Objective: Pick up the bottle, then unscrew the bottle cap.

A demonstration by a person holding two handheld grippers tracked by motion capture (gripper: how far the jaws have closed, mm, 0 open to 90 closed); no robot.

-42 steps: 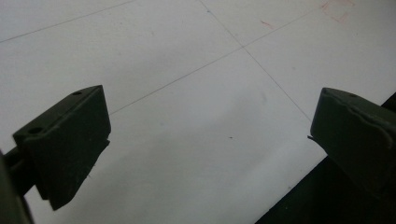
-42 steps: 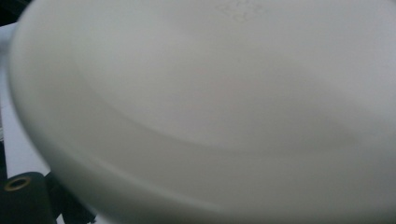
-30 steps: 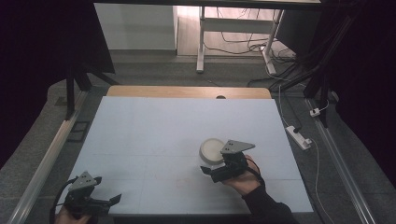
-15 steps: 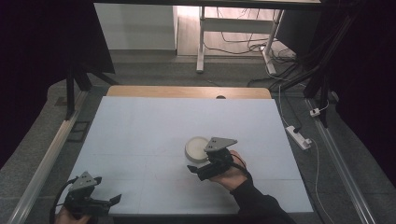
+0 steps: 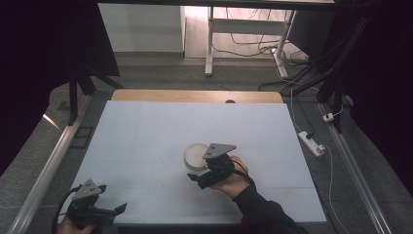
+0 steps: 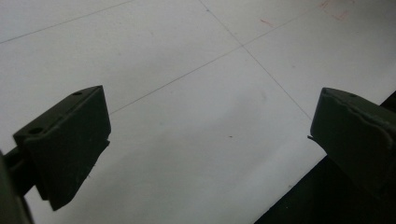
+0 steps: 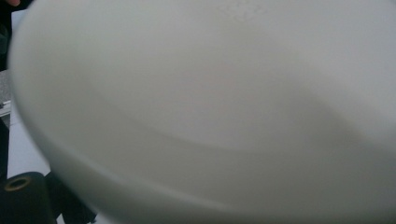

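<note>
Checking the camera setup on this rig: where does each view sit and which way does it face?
High view: above the person's side, looking forward and down on the white table; shows both hands, left gripper, right gripper at the white bowl.
Left gripper view: rides the left gripper, looks past its spread jaws at bare table.
Right gripper view: very close on the bowl.
Shared: bowl and table.

White bench [image 5: 146, 141] with wood strip [image 5: 195, 96] at far edge; power strip [image 5: 310, 143] on floor right; cables [image 5: 253, 39] behind.
</note>
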